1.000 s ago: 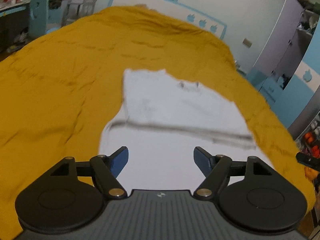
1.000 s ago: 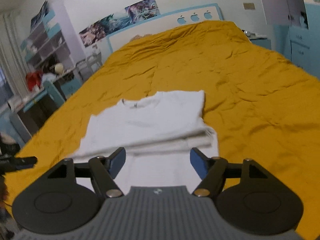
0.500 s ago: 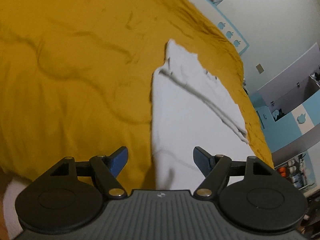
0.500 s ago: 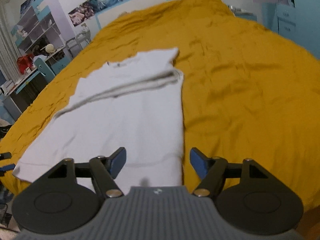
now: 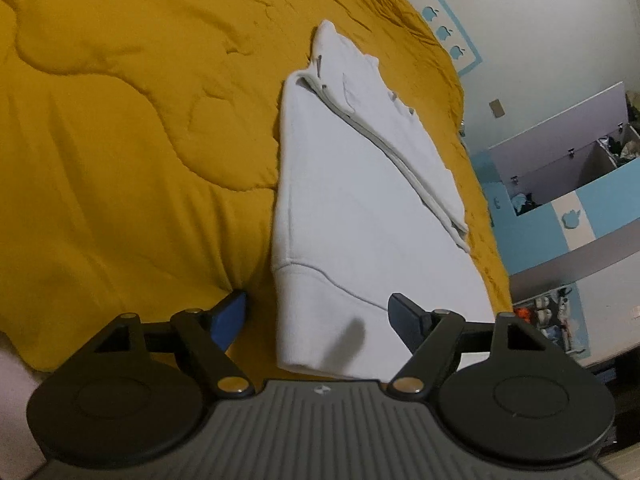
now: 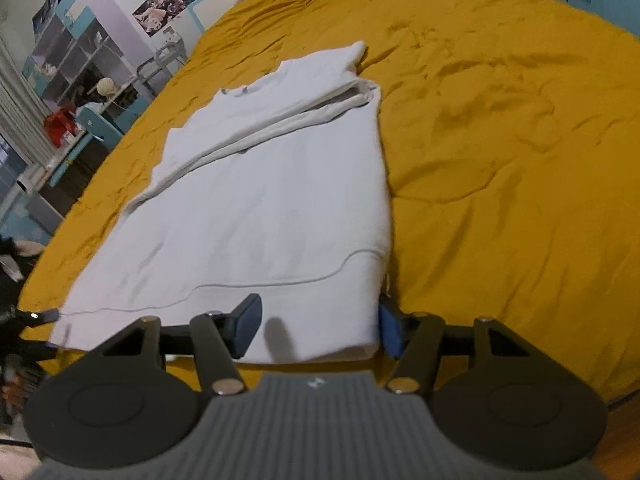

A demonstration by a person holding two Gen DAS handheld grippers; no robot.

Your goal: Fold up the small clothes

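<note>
While the white shirt [image 6: 272,200] lies flat on the yellow bedspread [image 6: 500,120], sleeves folded across the chest, both grippers sit at its hem end. Left gripper [image 5: 318,318] has jaws spread wide, straddling one hem corner, nothing clamped. Right gripper [image 6: 318,322] also wide apart, straddling the other hem corner. Shelves [image 6: 72,68] and desk clutter at the room's edge.

White shirt [image 6: 272,184], mustard-yellow bedspread [image 6: 500,128], seemingly plain.
</note>
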